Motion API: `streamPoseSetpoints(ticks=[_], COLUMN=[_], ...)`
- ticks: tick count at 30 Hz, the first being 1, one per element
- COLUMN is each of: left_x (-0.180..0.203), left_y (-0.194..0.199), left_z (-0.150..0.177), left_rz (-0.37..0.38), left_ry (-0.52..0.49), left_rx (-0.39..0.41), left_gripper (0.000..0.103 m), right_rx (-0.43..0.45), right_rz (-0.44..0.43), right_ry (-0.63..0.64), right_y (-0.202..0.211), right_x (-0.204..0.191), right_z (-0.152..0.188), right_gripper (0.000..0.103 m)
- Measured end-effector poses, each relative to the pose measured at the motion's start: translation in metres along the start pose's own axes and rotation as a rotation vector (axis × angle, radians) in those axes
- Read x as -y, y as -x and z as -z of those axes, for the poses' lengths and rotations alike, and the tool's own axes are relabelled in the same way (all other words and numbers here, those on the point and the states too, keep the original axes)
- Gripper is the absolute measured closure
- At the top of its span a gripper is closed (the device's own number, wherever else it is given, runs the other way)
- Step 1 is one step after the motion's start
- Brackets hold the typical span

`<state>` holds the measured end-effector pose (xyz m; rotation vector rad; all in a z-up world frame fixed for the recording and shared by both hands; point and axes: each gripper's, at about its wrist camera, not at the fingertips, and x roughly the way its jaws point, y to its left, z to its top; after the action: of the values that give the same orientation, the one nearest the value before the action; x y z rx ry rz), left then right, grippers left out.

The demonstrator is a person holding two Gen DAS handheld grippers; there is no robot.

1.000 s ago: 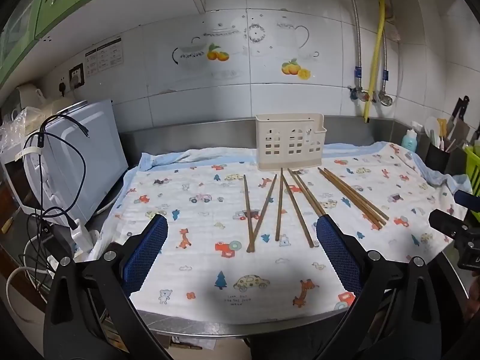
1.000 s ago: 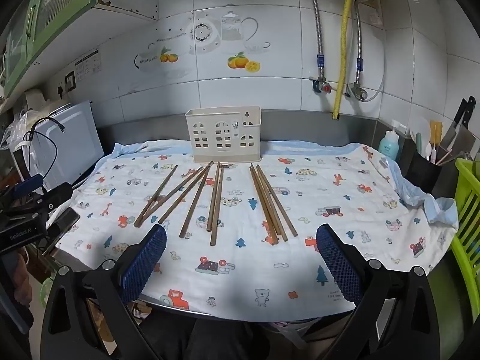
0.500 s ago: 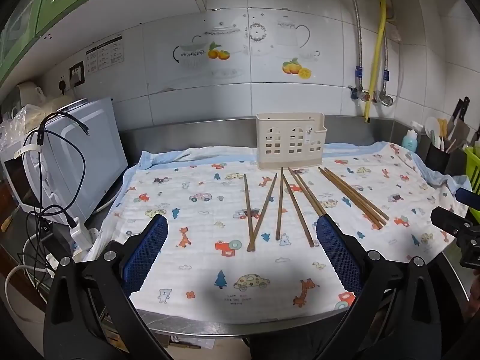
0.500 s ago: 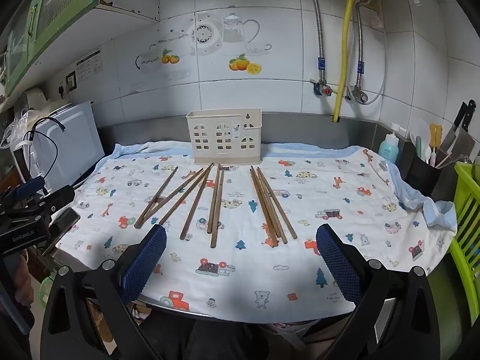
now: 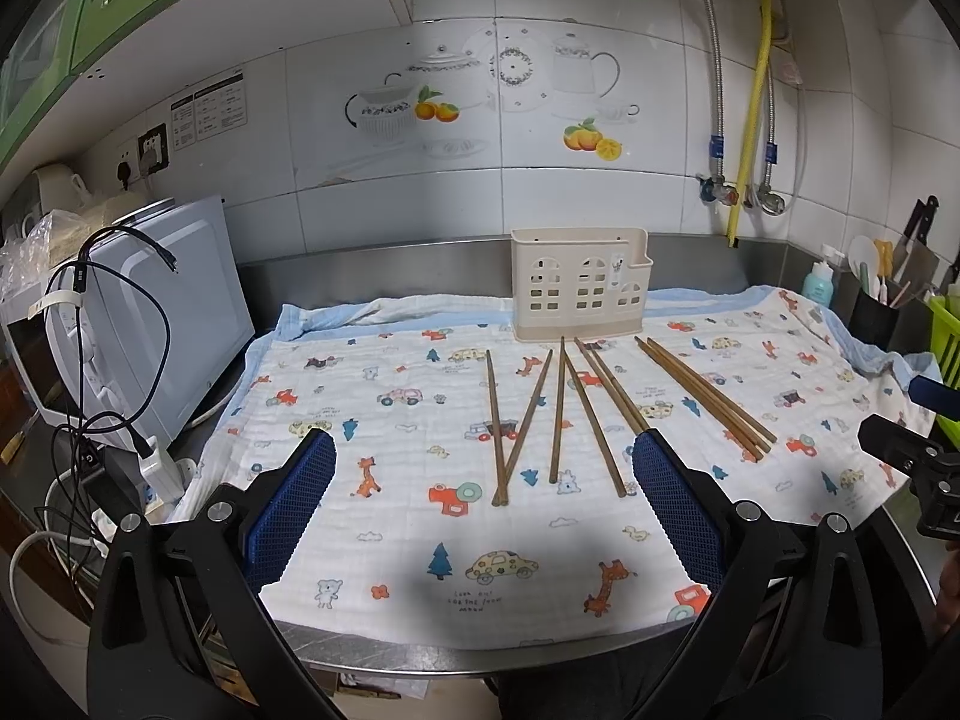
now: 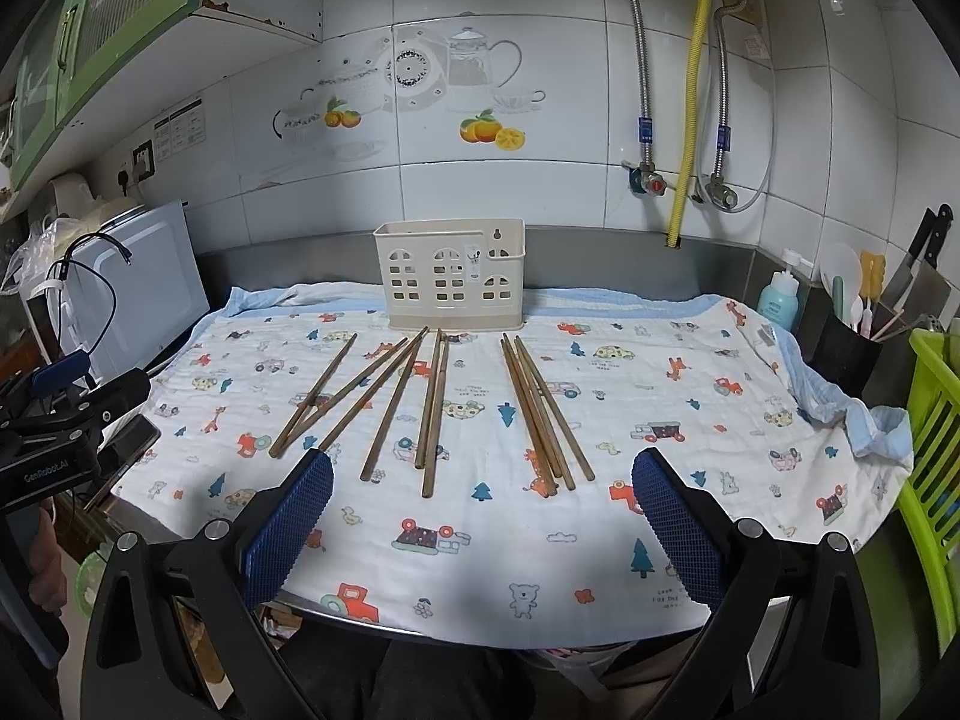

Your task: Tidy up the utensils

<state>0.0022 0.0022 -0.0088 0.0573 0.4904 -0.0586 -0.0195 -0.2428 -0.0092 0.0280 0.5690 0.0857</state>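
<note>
Several brown wooden chopsticks [image 5: 559,414] [image 6: 433,405] lie fanned out on a white cloth printed with cars and animals [image 5: 390,420] [image 6: 660,396]. A cream plastic utensil holder [image 5: 581,283] [image 6: 450,281] stands upright behind them, by the steel backsplash. My left gripper [image 5: 483,501] hovers open over the cloth's near edge, short of the chopsticks, nothing between its blue pads. My right gripper [image 6: 483,507] is likewise open and empty, just in front of the chopstick tips. Each gripper shows at the edge of the other's view.
A white microwave [image 5: 138,324] with black cables stands at the left. At the right are a black pot of tools [image 6: 849,348], a blue bottle [image 6: 779,300], knives and a green basket [image 6: 936,450]. Pipes and a yellow hose [image 6: 690,90] run down the tiled wall.
Both grippers have drifted slightly; the scene sits a touch lower in the views. Nothing on the cloth has moved, and both grippers stay open.
</note>
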Motion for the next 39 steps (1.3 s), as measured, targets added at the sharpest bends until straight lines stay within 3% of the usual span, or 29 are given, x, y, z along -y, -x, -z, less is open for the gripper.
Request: streamPoseSetpoints(ticks=[39], left_x=[0.002], left_y=[0.0011], left_z=[-0.0017], left_rz=[0.005], left_ry=[-0.003], left_rx=[-0.003], left_gripper=[0.005], right_rx=[-0.005], right_rz=[-0.002], right_ry=[0.002], right_y=[-0.003], right_x=[-0.0017], right_z=[0.0006], right_gripper=[0.006])
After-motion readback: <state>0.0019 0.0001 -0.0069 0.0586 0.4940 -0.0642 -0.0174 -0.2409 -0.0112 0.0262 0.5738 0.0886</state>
